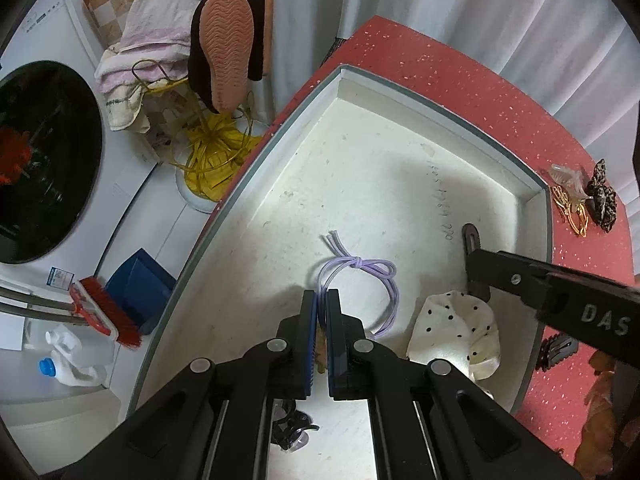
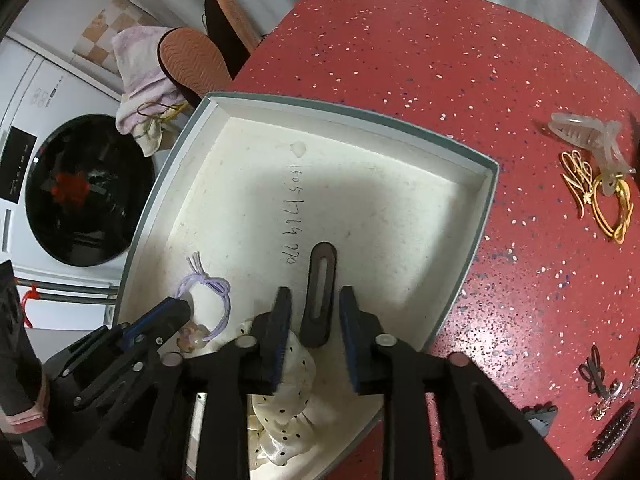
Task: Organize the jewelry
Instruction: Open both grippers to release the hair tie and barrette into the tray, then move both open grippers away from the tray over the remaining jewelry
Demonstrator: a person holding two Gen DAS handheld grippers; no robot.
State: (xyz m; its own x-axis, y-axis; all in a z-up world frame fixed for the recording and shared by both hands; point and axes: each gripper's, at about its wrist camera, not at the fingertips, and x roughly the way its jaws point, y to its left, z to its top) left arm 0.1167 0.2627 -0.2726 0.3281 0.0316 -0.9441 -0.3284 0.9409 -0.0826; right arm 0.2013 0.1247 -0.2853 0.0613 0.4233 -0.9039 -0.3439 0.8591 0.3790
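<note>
The jewelry being sorted lay partly inside a shallow white box [image 2: 486,184] with a grey-green rim, set on a red speckled table [image 2: 440,60]. On the box floor a dark, elongated hair clip [image 2: 319,292] with a long slot down its middle lay flat, just beside a line of handwriting. The right gripper [image 2: 314,300] stood over it with its blue-padded jaws spread to either side, the clip in the gap between them and neither pad pressing on it.

To the clip's side lay a lilac elastic hair tie [image 1: 360,276], a thin double cord tied in a small bow with loose ends and a pale bead charm on its loop. The left gripper [image 1: 322,300] had its jaws pressed nearly together right at the cord; whether they actually pinched it could not be told. A cream satin scrunchie [image 1: 456,328] with black dots sat bunched at the near side of the box, beside the tie.

Outside the box, on the table, rested a translucent claw clip [image 2: 588,136], gold looped hair clips [image 2: 600,200], a leopard-print claw clip [image 1: 602,196] and several small dark clips [image 2: 604,404].

Beyond the table stood a white washing machine [image 2: 52,184] and upturned slippers [image 1: 228,48].
</note>
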